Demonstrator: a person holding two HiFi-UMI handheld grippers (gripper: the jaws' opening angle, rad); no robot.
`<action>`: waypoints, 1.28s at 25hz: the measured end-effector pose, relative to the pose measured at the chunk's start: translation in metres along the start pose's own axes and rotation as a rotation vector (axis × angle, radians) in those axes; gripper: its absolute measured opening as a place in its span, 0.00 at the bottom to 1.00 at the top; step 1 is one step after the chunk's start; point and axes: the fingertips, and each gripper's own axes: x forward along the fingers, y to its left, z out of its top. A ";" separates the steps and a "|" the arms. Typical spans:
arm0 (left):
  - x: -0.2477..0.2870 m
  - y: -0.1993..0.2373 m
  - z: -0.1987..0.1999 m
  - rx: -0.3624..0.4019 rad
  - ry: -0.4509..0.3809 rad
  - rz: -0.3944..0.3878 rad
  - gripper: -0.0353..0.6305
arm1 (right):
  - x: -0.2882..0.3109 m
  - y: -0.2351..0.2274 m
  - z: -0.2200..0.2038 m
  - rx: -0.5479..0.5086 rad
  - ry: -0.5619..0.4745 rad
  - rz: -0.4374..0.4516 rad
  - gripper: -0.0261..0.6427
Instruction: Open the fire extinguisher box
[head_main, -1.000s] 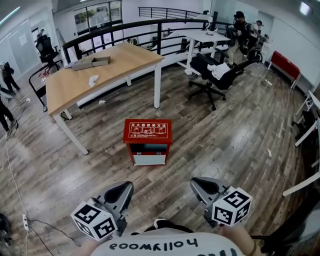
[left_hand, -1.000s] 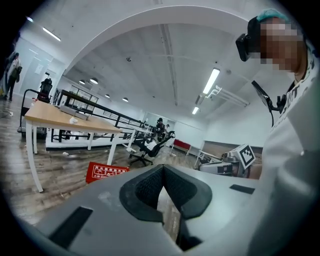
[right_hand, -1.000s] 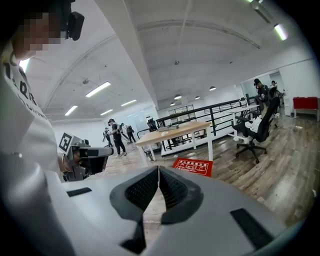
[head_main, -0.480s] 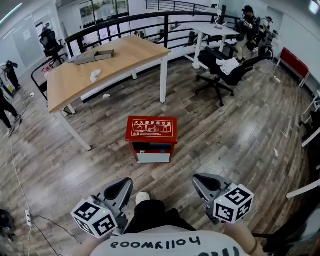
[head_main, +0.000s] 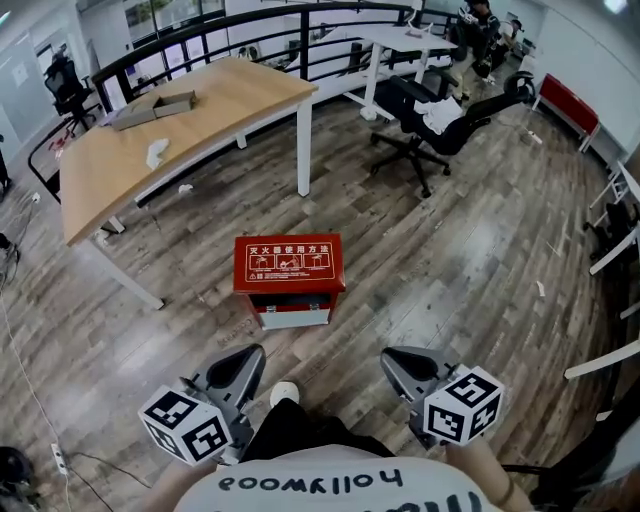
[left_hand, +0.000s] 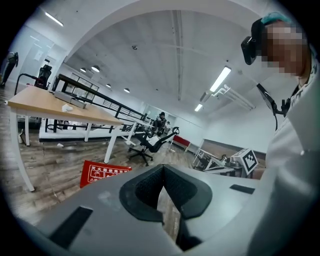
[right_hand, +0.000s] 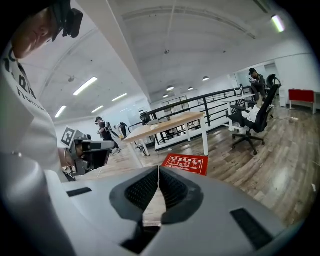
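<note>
In the middle of the frame, the red metal fire extinguisher box (head_main: 289, 266) has white diagrams and lettering on its lid. The wooden plank floor (head_main: 450, 270) is streaked grey-brown. At upper left, the long wooden table (head_main: 200, 105) is pale tan on white legs. At the bottom, the grey left gripper (head_main: 248, 355) and the grey right gripper (head_main: 396, 360) carry black squares on white.

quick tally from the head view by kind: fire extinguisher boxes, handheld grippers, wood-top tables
fire extinguisher box: 1
grippers: 2 (left gripper, right gripper)
wood-top table: 1
total: 4
</note>
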 end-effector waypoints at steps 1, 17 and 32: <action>0.002 0.008 0.002 -0.004 0.009 0.004 0.06 | 0.009 0.001 0.004 -0.003 0.003 0.008 0.06; 0.033 0.125 0.043 -0.060 0.086 -0.016 0.06 | 0.126 0.000 0.047 0.064 0.056 0.017 0.06; 0.092 0.178 -0.020 -0.088 0.082 -0.101 0.06 | 0.201 -0.027 0.017 0.240 0.004 0.196 0.06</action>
